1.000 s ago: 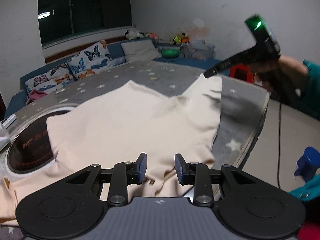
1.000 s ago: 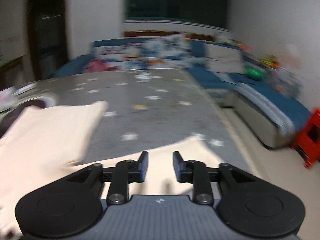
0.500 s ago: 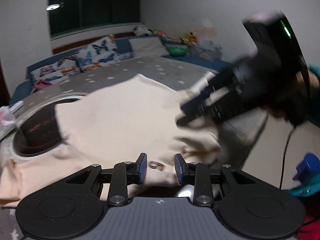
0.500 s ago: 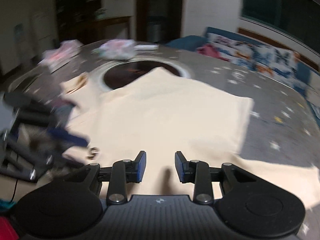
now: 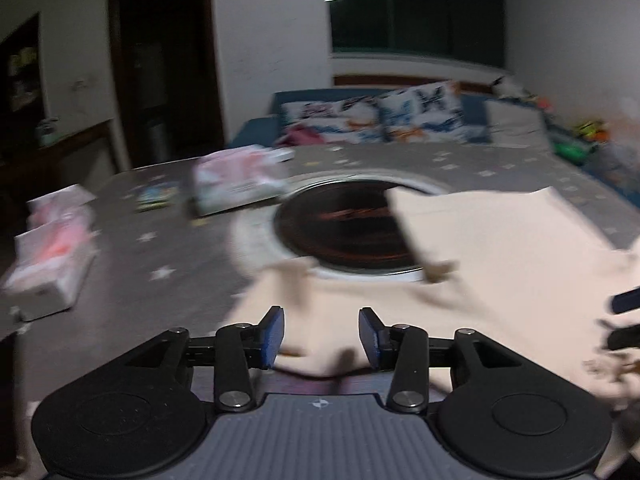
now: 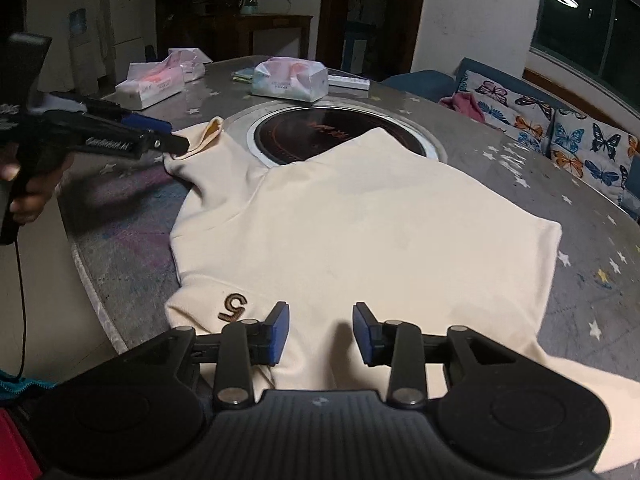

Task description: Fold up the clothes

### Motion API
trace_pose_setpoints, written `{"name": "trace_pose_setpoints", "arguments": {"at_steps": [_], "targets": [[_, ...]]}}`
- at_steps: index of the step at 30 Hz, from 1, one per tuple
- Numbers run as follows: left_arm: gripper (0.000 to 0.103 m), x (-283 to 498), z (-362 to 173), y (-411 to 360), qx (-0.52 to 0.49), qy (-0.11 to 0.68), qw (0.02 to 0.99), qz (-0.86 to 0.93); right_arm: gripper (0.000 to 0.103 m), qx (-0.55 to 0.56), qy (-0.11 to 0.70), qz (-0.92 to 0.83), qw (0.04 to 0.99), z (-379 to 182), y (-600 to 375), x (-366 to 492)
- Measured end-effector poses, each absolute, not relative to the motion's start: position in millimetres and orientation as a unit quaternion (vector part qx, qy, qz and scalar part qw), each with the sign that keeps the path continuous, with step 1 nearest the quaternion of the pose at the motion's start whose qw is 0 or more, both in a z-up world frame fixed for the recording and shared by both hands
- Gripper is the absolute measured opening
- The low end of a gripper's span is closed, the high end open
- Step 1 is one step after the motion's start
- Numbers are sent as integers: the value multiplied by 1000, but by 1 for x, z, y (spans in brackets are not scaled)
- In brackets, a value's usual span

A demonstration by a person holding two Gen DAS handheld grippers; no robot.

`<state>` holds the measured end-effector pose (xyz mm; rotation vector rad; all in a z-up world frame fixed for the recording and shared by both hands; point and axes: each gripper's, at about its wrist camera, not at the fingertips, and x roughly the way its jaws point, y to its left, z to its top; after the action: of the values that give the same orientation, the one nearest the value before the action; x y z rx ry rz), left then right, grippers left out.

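A cream sweatshirt [image 6: 360, 224] lies spread on the round grey table [image 6: 120, 216], with a brown "5" mark [image 6: 232, 306] near its front edge. My right gripper [image 6: 320, 332] hovers over that near edge, jaws apart, nothing gripped. A hand [image 6: 24, 196] holds my left gripper [image 6: 172, 140] at the far left, its tips at the sleeve cuff [image 6: 210, 132]. In the blurred left wrist view my left gripper [image 5: 321, 336] has its jaws opening above the cream cloth [image 5: 500, 248], with no cloth pinched between the pads. The right gripper [image 5: 618, 322] shows as a dark blur at the right edge.
A round black cooktop [image 6: 332, 136] is set into the table's middle, partly under the sweatshirt. Tissue packs [image 6: 290, 78] [image 6: 150, 84] and a white remote [image 6: 348, 80] lie on the far side. A sofa with butterfly cushions [image 6: 560, 132] stands on the right. The table edge [image 6: 92, 280] runs at front left.
The left view has swung left from the sofa towards the door and tissue packs, and its jaws stand wider. The right gripper turned from the sofa side to face the sweatshirt, then stayed nearly still.
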<state>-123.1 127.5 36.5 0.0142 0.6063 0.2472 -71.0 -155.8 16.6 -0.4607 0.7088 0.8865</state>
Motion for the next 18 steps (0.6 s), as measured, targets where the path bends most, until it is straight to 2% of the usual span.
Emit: {"name": "trace_pose_setpoints", "arguments": {"at_steps": [7, 8, 10, 11, 13, 18], "targets": [[43, -108, 18, 139, 41, 328, 937, 113, 37, -224, 341, 420, 811, 10, -147, -71], [40, -105, 16, 141, 42, 327, 938, 111, 38, -223, 342, 419, 811, 11, -147, -71], [20, -103, 14, 144, 42, 327, 938, 106, 41, -224, 343, 418, 811, 10, -147, -70], [16, -102, 15, 147, 40, 325, 939, 107, 41, -223, 344, 417, 811, 10, -148, -70], [10, -99, 19, 154, 36, 317, 940, 121, 41, -221, 346, 417, 811, 10, -148, -69], [8, -94, 32, 187, -19, 297, 940, 164, 43, -219, 349, 416, 811, 9, -149, -67]]}}
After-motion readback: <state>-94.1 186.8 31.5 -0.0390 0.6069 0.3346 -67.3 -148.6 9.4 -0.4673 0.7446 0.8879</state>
